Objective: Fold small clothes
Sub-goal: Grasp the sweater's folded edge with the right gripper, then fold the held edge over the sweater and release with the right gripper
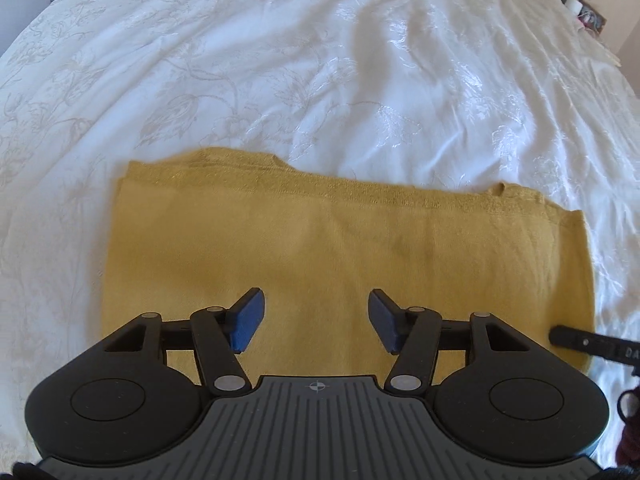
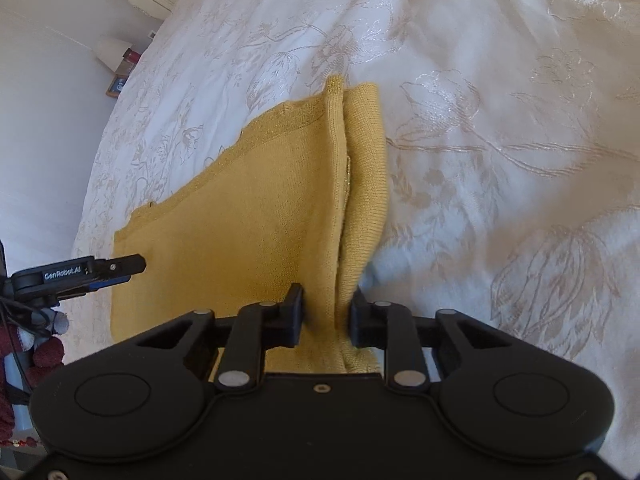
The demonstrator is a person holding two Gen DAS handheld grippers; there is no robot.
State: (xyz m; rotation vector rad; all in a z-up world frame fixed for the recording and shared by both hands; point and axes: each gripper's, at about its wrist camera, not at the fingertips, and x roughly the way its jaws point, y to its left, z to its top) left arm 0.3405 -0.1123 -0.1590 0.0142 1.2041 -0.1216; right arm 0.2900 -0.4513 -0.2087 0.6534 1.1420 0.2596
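Note:
A mustard-yellow knit garment [image 1: 332,248] lies flat on a white bedspread [image 1: 280,80], folded into a rough rectangle. My left gripper [image 1: 316,320] hovers over its near edge, jaws wide open and empty, blue pads showing. My right gripper [image 2: 326,312] is shut on the garment's right edge [image 2: 352,200] and lifts that edge into a raised fold. The right gripper's tip shows at the lower right of the left wrist view [image 1: 568,338]; the left gripper shows at the left of the right wrist view [image 2: 92,272].
The white embroidered bedspread [image 2: 500,140] stretches wide around the garment. A bedside table with a lamp [image 2: 112,54] stands off the bed's far left. Small items [image 1: 580,4] sit beyond the bed's far right corner.

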